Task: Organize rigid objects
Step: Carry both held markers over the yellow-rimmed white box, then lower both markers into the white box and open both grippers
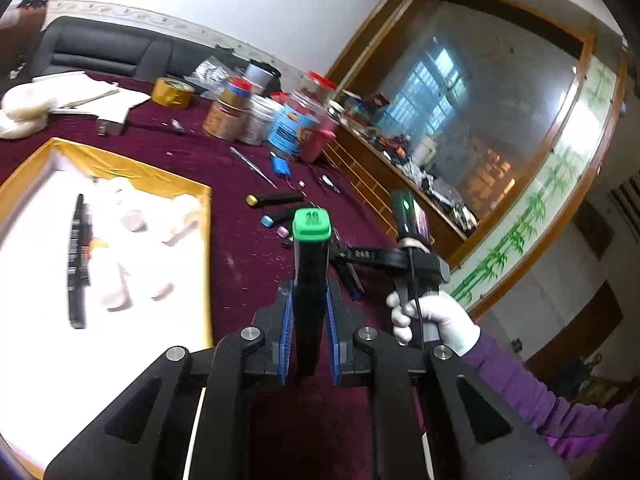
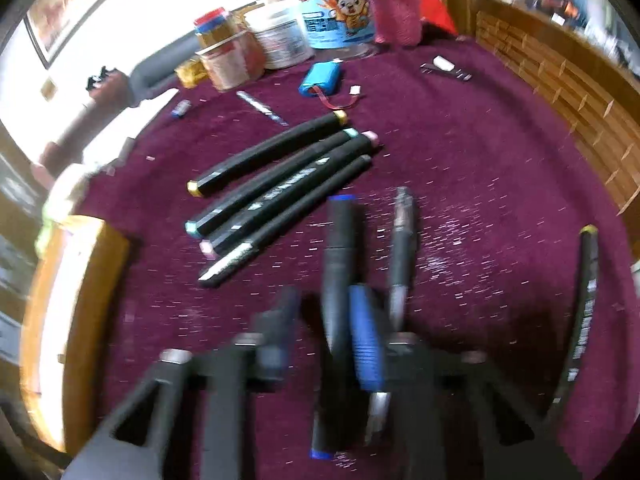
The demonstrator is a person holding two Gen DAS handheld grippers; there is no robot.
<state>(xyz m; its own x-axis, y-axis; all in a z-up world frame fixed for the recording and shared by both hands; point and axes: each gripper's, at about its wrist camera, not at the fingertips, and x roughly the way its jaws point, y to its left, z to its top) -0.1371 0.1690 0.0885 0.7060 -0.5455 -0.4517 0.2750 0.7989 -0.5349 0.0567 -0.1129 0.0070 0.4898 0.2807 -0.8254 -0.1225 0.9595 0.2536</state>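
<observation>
My left gripper (image 1: 310,300) is shut on a black marker with a green cap (image 1: 311,225), held upright above the maroon table (image 1: 248,256). To its left lies a gold-rimmed white tray (image 1: 176,196) holding a black marker (image 1: 78,260) and white items. The right gripper (image 1: 416,256), held by a white-gloved hand, shows in the left wrist view. In the right wrist view my right gripper (image 2: 328,312) is open above a black marker with blue caps (image 2: 338,280) and a dark pen (image 2: 402,248). Several black markers (image 2: 276,184) lie side by side further ahead.
Jars and tins (image 2: 316,20) and a pink knitted cup (image 2: 394,8) stand at the table's far edge. A blue battery pack (image 2: 322,80) lies near them. Another black marker (image 2: 582,312) lies at the right. A wooden cabinet (image 2: 560,80) borders the table.
</observation>
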